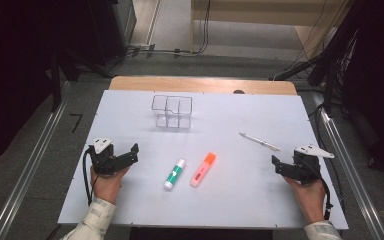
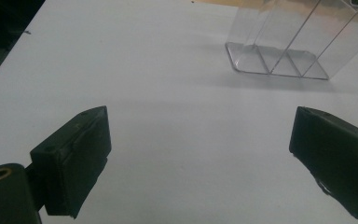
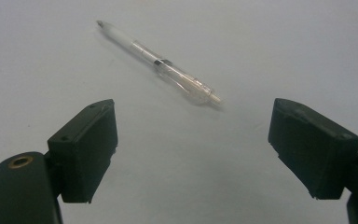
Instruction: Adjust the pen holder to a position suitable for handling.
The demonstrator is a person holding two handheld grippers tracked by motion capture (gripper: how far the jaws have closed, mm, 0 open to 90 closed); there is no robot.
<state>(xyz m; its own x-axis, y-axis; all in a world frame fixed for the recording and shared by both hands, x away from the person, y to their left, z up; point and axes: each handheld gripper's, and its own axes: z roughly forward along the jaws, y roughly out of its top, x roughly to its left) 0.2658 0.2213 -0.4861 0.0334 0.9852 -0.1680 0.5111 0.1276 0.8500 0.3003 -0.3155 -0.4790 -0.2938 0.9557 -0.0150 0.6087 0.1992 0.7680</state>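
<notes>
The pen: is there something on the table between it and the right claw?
No. In the right gripper view the pen lies just beyond the open right claw, with bare white table between them. The highlighter lies off to the side.

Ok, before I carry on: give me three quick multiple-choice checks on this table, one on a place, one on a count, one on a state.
1. Where does the clear organizer stand?
A. Far side of the white board, left of centre
B. Beside the right gripper
C. On the floor

2. How many writing or glue items lie on the board?
A. One
B. Three
C. Five

3. How do the right gripper's jaws stand?
A. Shut on the pen
B. Open, with nothing between them
C. Shut on nothing

Answers: 1 A, the high view shows it there. 2 B: glue stick, orange highlighter, pen. 3 B, the pen lies ahead of the spread jaws.
</notes>
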